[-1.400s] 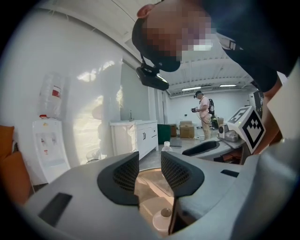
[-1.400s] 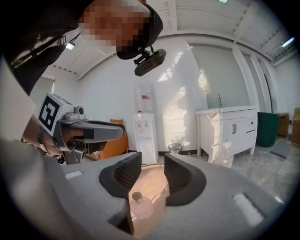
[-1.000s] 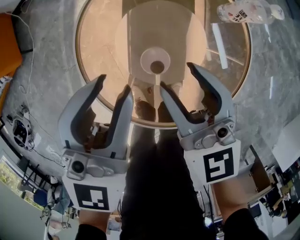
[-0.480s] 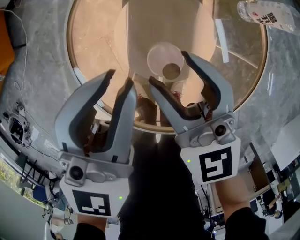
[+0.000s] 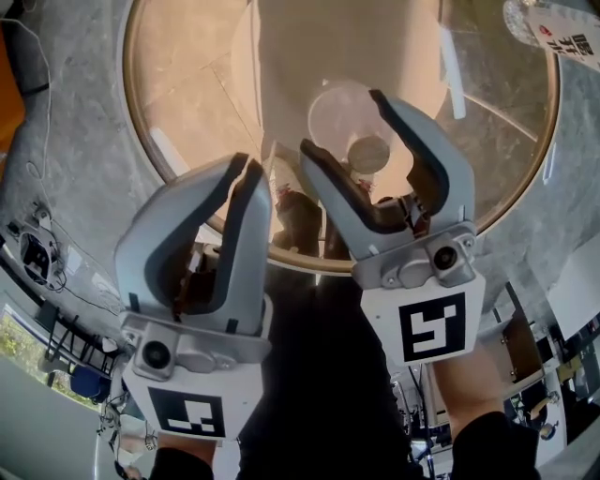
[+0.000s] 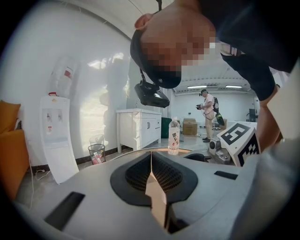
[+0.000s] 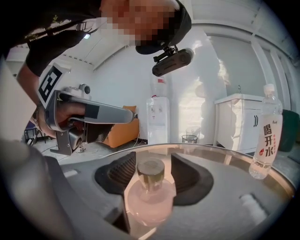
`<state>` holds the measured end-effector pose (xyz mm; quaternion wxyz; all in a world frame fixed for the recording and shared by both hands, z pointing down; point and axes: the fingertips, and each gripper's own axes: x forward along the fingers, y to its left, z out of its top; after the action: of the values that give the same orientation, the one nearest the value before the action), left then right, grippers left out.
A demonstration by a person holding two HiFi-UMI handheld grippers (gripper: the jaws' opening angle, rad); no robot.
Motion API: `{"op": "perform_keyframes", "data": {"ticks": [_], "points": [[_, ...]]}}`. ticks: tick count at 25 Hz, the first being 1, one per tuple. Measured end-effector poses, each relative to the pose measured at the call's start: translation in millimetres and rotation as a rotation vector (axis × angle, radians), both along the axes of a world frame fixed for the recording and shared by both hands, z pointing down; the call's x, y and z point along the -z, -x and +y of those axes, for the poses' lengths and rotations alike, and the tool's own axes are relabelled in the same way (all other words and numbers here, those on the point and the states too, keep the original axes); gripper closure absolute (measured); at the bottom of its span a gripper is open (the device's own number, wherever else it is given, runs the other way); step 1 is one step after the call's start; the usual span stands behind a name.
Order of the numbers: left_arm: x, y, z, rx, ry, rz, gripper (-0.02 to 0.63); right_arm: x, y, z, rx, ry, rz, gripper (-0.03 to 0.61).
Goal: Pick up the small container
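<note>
Head view: one round glass table (image 5: 187,75) and one water bottle (image 5: 553,23) standing at its far right edge, well apart from both tools. Off the table, seen from the right gripper view: one water dispenser (image 7: 158,119), one white cabinet (image 7: 239,119) and one bin (image 7: 189,138). One small container (image 5: 368,153), clear with a round cap, sits on the glass. Right gripper (image 5: 345,124) has its jaws wide apart with the container between them, a gap either side of the cap, pads not touching. Left gripper (image 5: 246,169) has its jaws closing, tips touching, nothing between them.
</note>
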<state>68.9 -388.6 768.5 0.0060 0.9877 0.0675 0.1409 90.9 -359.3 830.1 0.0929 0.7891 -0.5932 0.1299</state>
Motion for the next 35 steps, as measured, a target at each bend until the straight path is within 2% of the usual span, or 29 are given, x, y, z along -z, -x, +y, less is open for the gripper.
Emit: {"op": "perform_keyframes", "data": {"ticks": [5,6,7,11,14,21,27,35], "points": [[-11,3,-6,-0.005,0.011,-0.016,0.594,-8,-3,-10,-0.025,-0.001,0.024,0.351],[-12,2,-7,-0.004,0.012,-0.017,0.594,-9,-5,-11,-0.038,0.006,0.036,0.362],[-13,1,-7,-0.003,0.013,-0.018,0.594,-9,-8,-11,-0.053,0.014,0.052,0.425],[-17,0,-5,-0.011,0.015,-0.024,0.594,-10,-9,-10,-0.077,0.03,0.118,0.449],[-15,2,-2,-0.014,0.012,-0.027,0.594,-10,-3,-12,-0.036,0.046,0.148,0.468],[1,-2,10,-0.028,0.005,-0.024,0.594,-5,4,-2,-0.005,0.07,0.085,0.482],[26,-2,21,-0.045,-0.001,-0.018,0.594,21,15,14,0.0,0.086,0.061,0.483],[94,-2,52,-0.045,0.008,0.009,0.594,92,9,37,0.004,0.092,0.095,0.485]]}}
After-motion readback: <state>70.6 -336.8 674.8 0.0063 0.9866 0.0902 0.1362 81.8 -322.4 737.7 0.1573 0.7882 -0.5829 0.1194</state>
